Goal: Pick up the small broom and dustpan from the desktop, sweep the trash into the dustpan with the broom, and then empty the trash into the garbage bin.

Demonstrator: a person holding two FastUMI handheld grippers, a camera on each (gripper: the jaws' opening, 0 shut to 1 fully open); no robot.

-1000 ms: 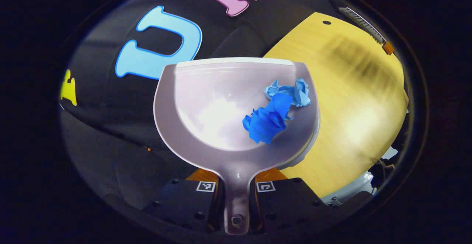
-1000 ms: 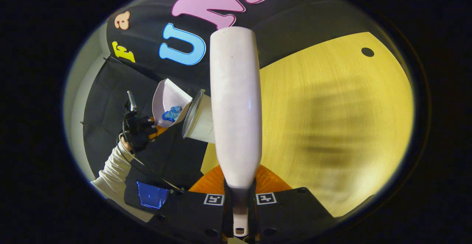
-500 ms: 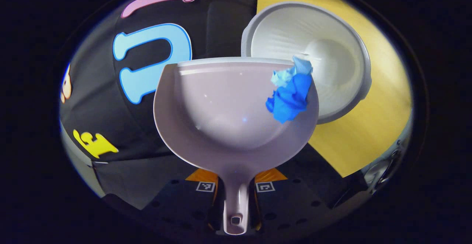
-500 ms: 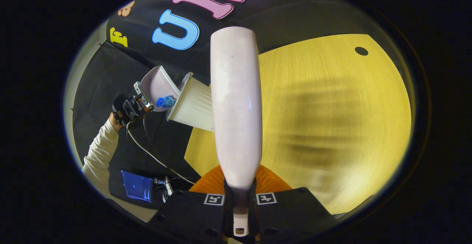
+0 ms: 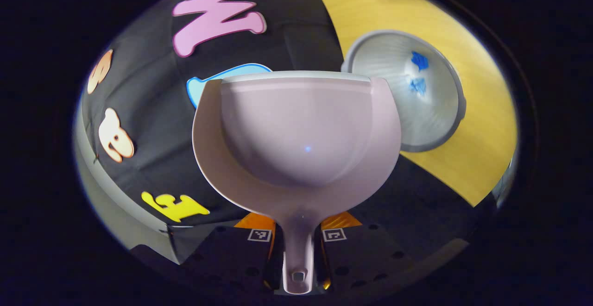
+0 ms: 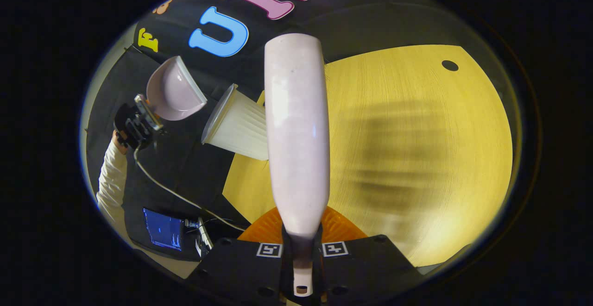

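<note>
My left gripper (image 5: pixel 296 250) is shut on the handle of the pale pink dustpan (image 5: pixel 296 130), whose scoop holds nothing. Just past its right rim stands the white ribbed garbage bin (image 5: pixel 431 125), with two blue crumpled paper pieces (image 5: pixel 419 72) lying inside. My right gripper (image 6: pixel 301 255) is shut on the pale handle of the small broom (image 6: pixel 296 130), which points up and away over the yellow desktop (image 6: pixel 417 158). In the right gripper view the dustpan (image 6: pixel 173 90) hangs tilted to the left of the bin (image 6: pixel 238 123), held by the left gripper (image 6: pixel 139 118) and a gloved hand.
The bin stands at the desktop's (image 5: pixel 468 158) left edge. A white sleeve (image 6: pixel 109 176) reaches up at the left, with a cable and a small lit screen (image 6: pixel 162 229) below it. A dark round hole (image 6: pixel 449 65) marks the desktop's far corner.
The blue paper slid off the dustpan's right rim into the bin. The dustpan has swung up and to the left, away from the bin's mouth. The broom has stayed put.
</note>
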